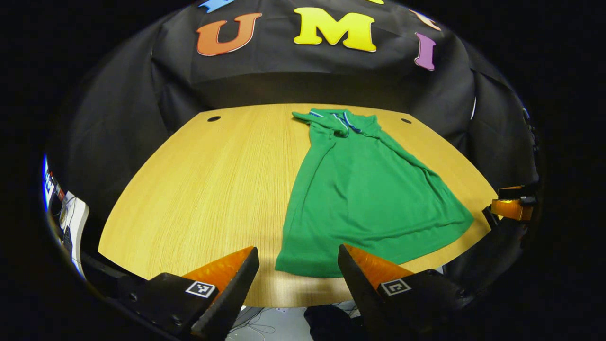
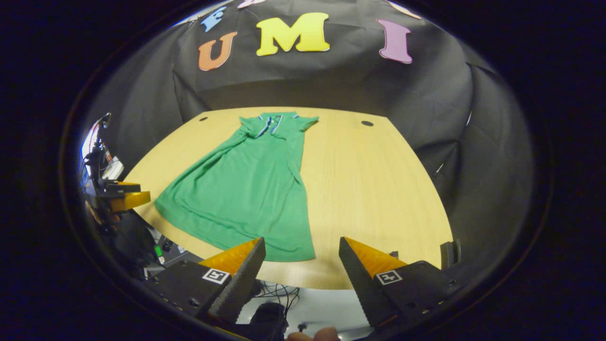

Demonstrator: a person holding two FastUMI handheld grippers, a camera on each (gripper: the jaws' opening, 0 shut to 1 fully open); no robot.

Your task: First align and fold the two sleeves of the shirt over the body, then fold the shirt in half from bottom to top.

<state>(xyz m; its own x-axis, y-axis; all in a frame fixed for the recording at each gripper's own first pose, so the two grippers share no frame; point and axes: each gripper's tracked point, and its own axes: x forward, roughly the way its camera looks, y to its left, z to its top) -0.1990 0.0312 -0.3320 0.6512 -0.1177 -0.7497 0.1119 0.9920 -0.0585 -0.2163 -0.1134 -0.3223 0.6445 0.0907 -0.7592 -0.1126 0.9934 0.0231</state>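
A green polo shirt (image 1: 364,199) lies flat on the wooden table (image 1: 213,189), collar at the far end and hem toward me. Its short sleeves poke out beside the collar (image 2: 270,124). My left gripper (image 1: 298,267) hovers open at the table's front edge, just before the hem's left corner, holding nothing. In the right gripper view the shirt (image 2: 251,194) lies left of centre, and my right gripper (image 2: 300,258) stands open in front of the hem's right corner, also holding nothing. Each gripper shows small at the side of the other's view: the right gripper (image 1: 509,206) and the left gripper (image 2: 125,196).
Two small round holes (image 1: 214,118) (image 1: 406,121) sit near the table's far corners. Black cloth walls close in the back and sides. Below the front edge are cables on the floor (image 2: 284,291), and some equipment (image 1: 66,218) stands off to the left.
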